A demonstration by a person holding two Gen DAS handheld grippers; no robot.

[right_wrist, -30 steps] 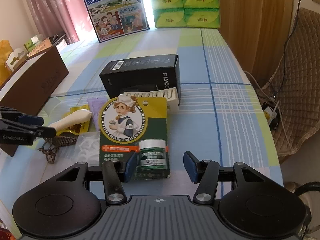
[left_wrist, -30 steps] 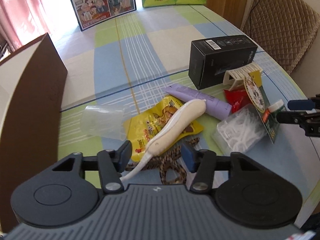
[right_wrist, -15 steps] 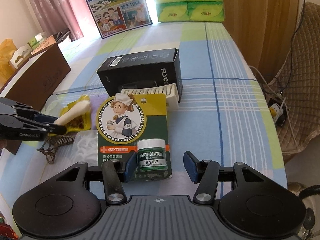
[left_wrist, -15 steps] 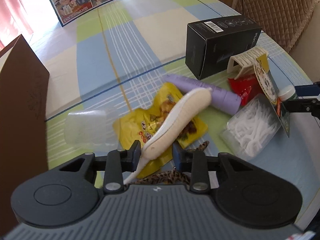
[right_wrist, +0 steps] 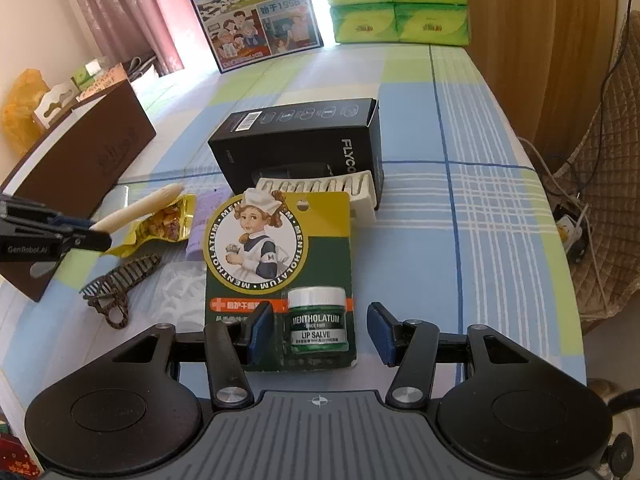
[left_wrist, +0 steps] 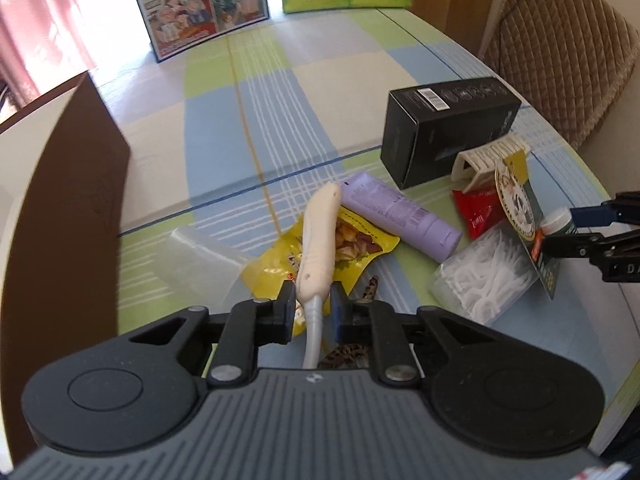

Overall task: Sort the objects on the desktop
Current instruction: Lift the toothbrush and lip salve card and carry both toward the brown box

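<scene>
My left gripper (left_wrist: 312,308) is shut on the thin end of a cream wand-shaped device (left_wrist: 318,240), lifted and tilted above a yellow snack bag (left_wrist: 352,248). It shows from the side in the right wrist view (right_wrist: 136,210). My right gripper (right_wrist: 318,330) is open, its fingers on either side of the jar on a green Mentholatum lip salve card (right_wrist: 280,264). A purple tube (left_wrist: 400,210), a black box (left_wrist: 448,124), a bag of white floss picks (left_wrist: 488,276), a white hair claw (left_wrist: 490,160) and a leopard hair claw (right_wrist: 120,284) lie around.
A brown storage box (left_wrist: 64,200) stands on the left of the checked tablecloth (left_wrist: 260,112). A clear plastic cup (left_wrist: 200,260) lies near it. A milk carton box (right_wrist: 252,12) and green tissue packs (right_wrist: 396,0) stand at the far end. A padded chair (left_wrist: 560,48) is on the right.
My left gripper closed on the cream device and lifted it, swinging it from slanted to nearly straight ahead. My right gripper edged forward around the lip salve jar, staying open.
</scene>
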